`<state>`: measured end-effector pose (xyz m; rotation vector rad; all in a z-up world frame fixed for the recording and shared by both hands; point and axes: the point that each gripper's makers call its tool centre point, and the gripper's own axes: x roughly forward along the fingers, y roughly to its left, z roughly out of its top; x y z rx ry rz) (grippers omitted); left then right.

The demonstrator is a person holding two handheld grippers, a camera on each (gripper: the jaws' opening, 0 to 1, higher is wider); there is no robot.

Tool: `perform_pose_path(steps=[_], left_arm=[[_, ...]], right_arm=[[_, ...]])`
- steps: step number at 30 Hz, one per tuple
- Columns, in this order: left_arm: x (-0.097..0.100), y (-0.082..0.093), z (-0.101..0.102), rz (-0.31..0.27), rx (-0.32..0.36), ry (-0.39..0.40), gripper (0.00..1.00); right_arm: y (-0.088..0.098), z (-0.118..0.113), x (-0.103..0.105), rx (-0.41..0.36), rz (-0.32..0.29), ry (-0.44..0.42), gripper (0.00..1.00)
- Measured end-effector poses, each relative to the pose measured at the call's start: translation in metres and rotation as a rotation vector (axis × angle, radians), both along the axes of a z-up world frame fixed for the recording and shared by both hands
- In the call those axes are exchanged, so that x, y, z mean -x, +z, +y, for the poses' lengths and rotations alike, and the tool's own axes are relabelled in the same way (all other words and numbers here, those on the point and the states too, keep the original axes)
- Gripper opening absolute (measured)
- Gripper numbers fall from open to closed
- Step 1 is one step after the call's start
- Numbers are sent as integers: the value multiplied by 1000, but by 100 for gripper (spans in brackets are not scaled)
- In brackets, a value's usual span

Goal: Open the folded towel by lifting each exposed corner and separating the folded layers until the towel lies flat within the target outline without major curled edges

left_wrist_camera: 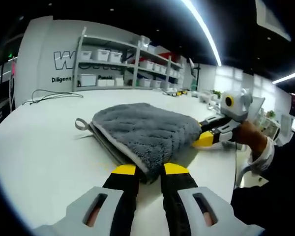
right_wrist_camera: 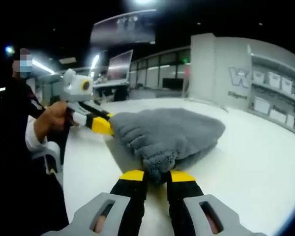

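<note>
White round table (left_wrist_camera: 39,152) under grey towel (left_wrist_camera: 142,130), each hand-held gripper (left_wrist_camera: 150,169) (right_wrist_camera: 156,173) clamped on its edge; shelving (left_wrist_camera: 118,64) behind.

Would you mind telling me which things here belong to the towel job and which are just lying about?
Job: the grey towel, the left gripper and the right gripper, both at its edges.

Lying about: the cable on the table, the shelves with bins.

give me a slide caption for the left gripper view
Left gripper and right gripper each pinch an edge of the folded grey towel on the white table.
</note>
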<state>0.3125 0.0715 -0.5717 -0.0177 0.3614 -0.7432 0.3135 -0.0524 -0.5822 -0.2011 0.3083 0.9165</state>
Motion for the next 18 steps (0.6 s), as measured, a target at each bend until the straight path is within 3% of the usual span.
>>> perform_pose_path(steps=[18], left_arm=[[1, 2, 5, 13, 1, 0, 15]], right_arm=[[2, 5, 16, 30, 48, 27, 7]])
